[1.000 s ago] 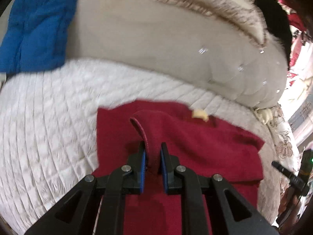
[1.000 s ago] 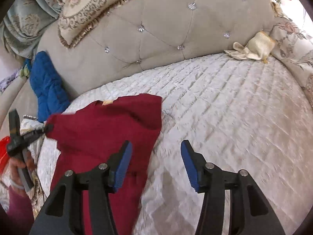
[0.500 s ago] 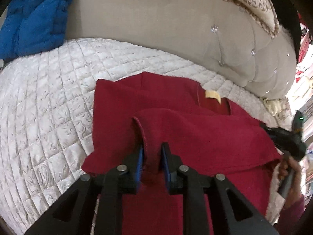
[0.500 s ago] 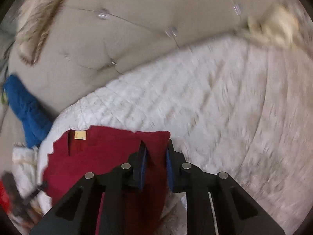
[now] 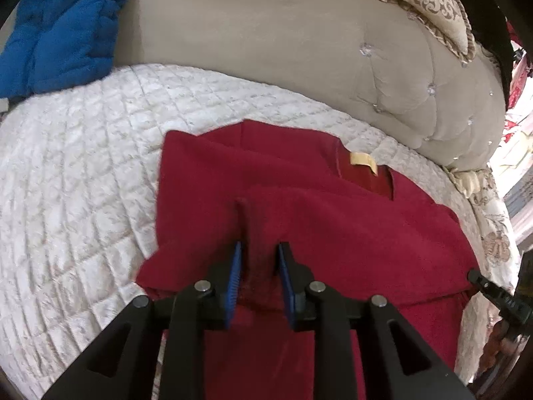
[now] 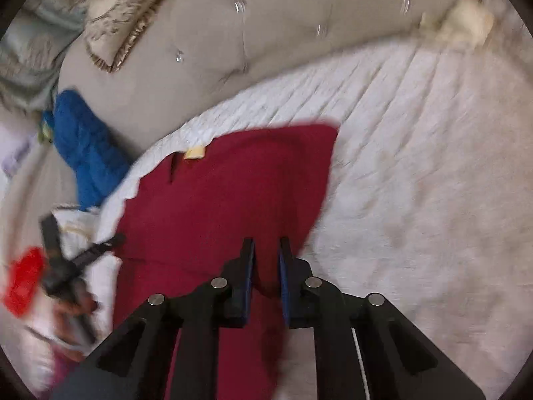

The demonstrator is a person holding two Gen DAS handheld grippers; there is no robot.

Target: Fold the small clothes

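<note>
A dark red garment (image 5: 333,233) lies on the white quilted bed (image 5: 83,166), its cream neck label (image 5: 363,161) facing up at the far side. A folded layer sits across its near part. My left gripper (image 5: 260,260) straddles a thin raised ridge of that fold. Its jaws are opening, with cloth between the blue pads and slack room beside it. In the right wrist view my right gripper (image 6: 266,260) is shut on the garment's (image 6: 226,193) right edge. Each gripper shows in the other's view: the right gripper (image 5: 493,293) and the left gripper (image 6: 83,253).
A tufted beige headboard (image 5: 266,43) curves behind the bed, with a patterned pillow (image 5: 426,0) on top. A blue quilted cloth (image 5: 60,26) lies at the far left. A cream cloth (image 6: 463,23) sits at the far right. Bare quilt (image 6: 416,166) stretches to the right of the garment.
My right gripper went from open beside the garment to shut on its right edge. The left jaws have widened around the fold. The lifted layer has come down onto the garment.
</note>
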